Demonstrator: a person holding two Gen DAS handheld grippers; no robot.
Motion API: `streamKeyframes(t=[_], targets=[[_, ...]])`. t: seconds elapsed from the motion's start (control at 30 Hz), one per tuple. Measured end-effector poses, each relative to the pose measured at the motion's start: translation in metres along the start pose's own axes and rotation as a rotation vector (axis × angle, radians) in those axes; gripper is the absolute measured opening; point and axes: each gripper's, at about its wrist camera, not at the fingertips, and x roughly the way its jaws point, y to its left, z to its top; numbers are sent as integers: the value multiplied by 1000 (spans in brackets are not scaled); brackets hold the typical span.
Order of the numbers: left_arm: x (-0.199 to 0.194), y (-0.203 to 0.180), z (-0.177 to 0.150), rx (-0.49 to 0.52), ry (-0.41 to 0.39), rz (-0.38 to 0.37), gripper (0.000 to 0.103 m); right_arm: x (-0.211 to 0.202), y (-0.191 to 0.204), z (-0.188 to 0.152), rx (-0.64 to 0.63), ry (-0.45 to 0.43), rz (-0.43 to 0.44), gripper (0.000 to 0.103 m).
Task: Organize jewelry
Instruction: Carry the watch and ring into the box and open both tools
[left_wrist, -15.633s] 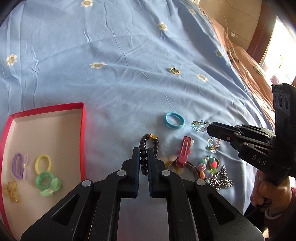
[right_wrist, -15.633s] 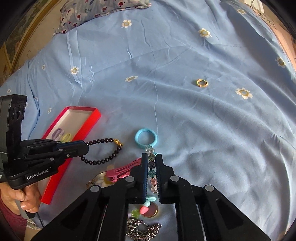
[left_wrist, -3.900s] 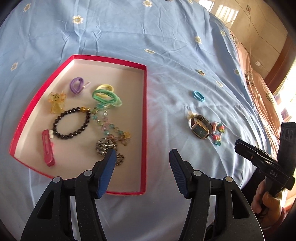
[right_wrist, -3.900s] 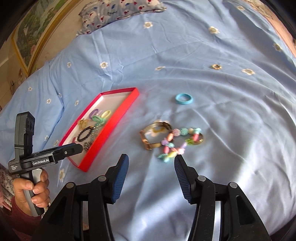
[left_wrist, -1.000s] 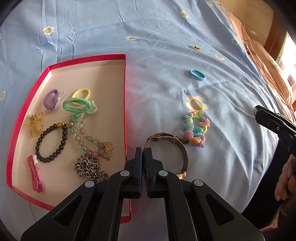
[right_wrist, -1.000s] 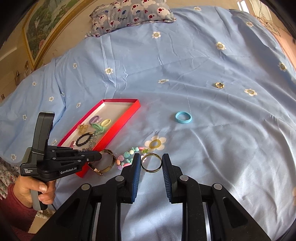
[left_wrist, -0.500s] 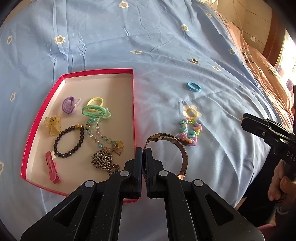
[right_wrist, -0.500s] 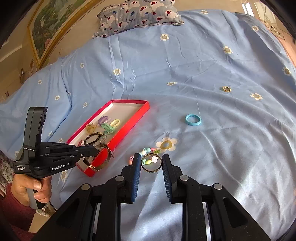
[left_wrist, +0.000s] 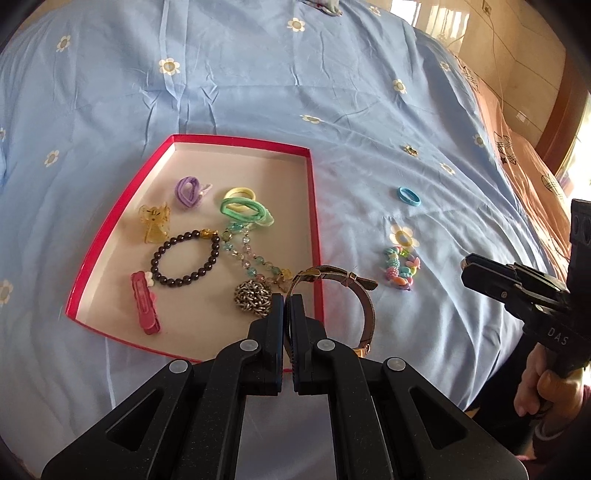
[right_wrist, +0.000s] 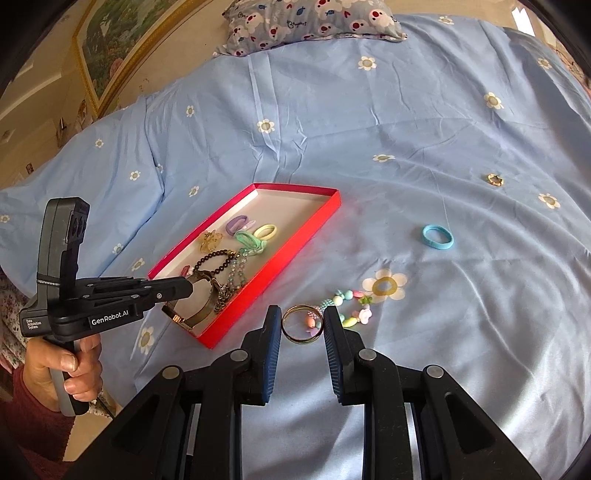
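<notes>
Our left gripper (right_wrist: 190, 286): black body, white "GenRobot.AI" lettering, grey handle, upright camera block. Our right gripper (right_wrist: 303, 325): black arms, silver round screws, blue ribbed pads (right_wrist: 274, 332). We wear a dark red knitted sleeve (right_wrist: 33, 432).

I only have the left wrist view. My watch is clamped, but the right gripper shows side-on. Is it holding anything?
Observer: Yes, the right gripper is shut on a thin gold bangle.
Operator: Anything behind the bed I can't see?
Observer: A patterned pillow lies at the head of the bed.
Operator: Is my watch over the box?
Observer: From the right wrist view, the watch hangs above the near corner of the red box.
</notes>
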Motion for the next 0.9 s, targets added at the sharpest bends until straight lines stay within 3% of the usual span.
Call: streamKeyframes(t=[0.9], targets=[[-20, 90, -11, -182, -45, 74, 2, 60, 74, 22, -144, 76, 125, 23]])
